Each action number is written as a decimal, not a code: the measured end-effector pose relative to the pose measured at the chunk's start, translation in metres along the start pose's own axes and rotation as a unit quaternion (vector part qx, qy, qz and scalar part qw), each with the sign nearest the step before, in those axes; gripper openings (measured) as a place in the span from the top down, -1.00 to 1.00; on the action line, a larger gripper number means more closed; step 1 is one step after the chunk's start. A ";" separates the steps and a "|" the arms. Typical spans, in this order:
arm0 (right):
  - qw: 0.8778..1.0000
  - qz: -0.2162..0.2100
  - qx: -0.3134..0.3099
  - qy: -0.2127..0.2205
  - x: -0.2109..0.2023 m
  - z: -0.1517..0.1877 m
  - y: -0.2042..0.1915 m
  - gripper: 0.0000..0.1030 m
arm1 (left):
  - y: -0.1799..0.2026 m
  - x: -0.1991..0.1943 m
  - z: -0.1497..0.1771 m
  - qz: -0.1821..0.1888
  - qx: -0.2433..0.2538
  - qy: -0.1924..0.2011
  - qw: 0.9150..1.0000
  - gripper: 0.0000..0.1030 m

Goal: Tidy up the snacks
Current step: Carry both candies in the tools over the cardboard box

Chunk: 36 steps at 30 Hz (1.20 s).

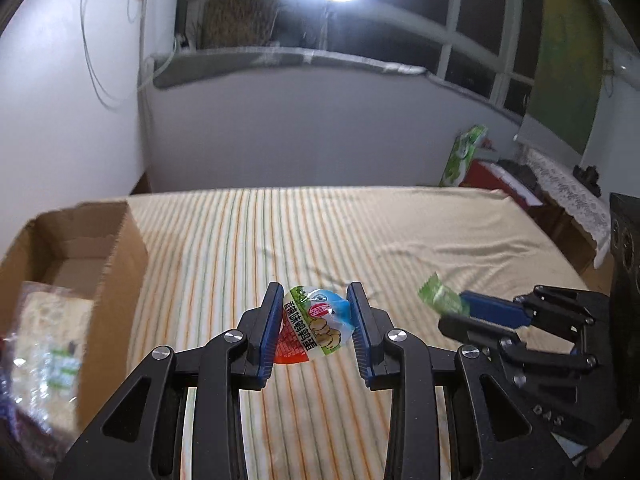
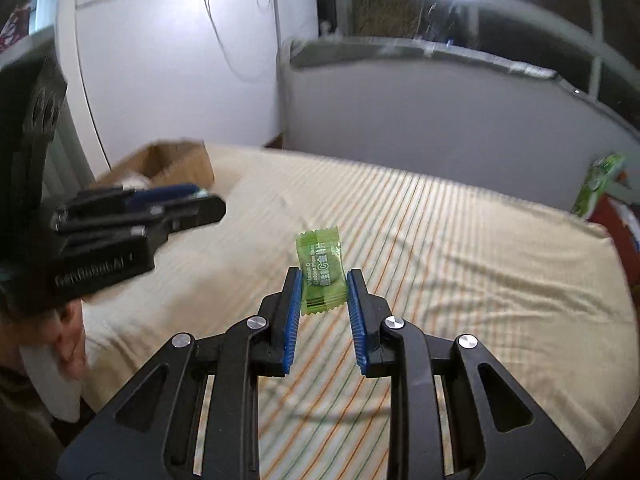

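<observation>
Left wrist view: left gripper [image 1: 314,322] clamping quail-egg packet [image 1: 316,328]; right gripper [image 2: 323,300] pinching green candy [image 2: 322,272]; carrying both level toward, probably, cardboard box [image 1: 120,256]; keeping grip firm.

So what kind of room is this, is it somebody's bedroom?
Probably a bedroom at home, yes. There is a bed with a striped sheet, big windows above a sill, and a cardboard box for the snacks.
</observation>
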State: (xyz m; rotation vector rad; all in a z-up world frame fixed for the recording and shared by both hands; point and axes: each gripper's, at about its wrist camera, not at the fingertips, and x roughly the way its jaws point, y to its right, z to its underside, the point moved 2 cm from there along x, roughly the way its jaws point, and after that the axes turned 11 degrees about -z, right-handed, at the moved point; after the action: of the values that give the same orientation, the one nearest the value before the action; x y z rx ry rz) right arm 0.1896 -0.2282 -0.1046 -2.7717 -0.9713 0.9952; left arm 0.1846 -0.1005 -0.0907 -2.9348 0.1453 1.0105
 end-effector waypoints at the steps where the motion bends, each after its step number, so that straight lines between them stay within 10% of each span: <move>1: 1.000 0.003 -0.002 0.016 -0.013 -0.006 -0.007 0.54 | 0.000 -0.010 -0.001 0.000 0.004 0.012 1.000 0.41; 14: 0.992 0.034 -0.053 0.113 -0.118 -0.058 -0.082 0.54 | -0.013 -0.140 -0.047 -0.010 0.019 0.157 0.987 0.40; 36: 0.997 -0.005 -0.057 0.058 -0.069 -0.039 -0.120 0.54 | -0.036 -0.152 -0.020 -0.012 -0.004 0.157 0.988 0.40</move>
State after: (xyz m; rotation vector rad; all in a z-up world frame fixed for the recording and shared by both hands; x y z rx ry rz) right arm 0.1053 -0.1651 -0.0063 -2.8757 -1.0550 0.7913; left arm 0.0814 -0.0547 0.0187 -3.0740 0.1128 0.5396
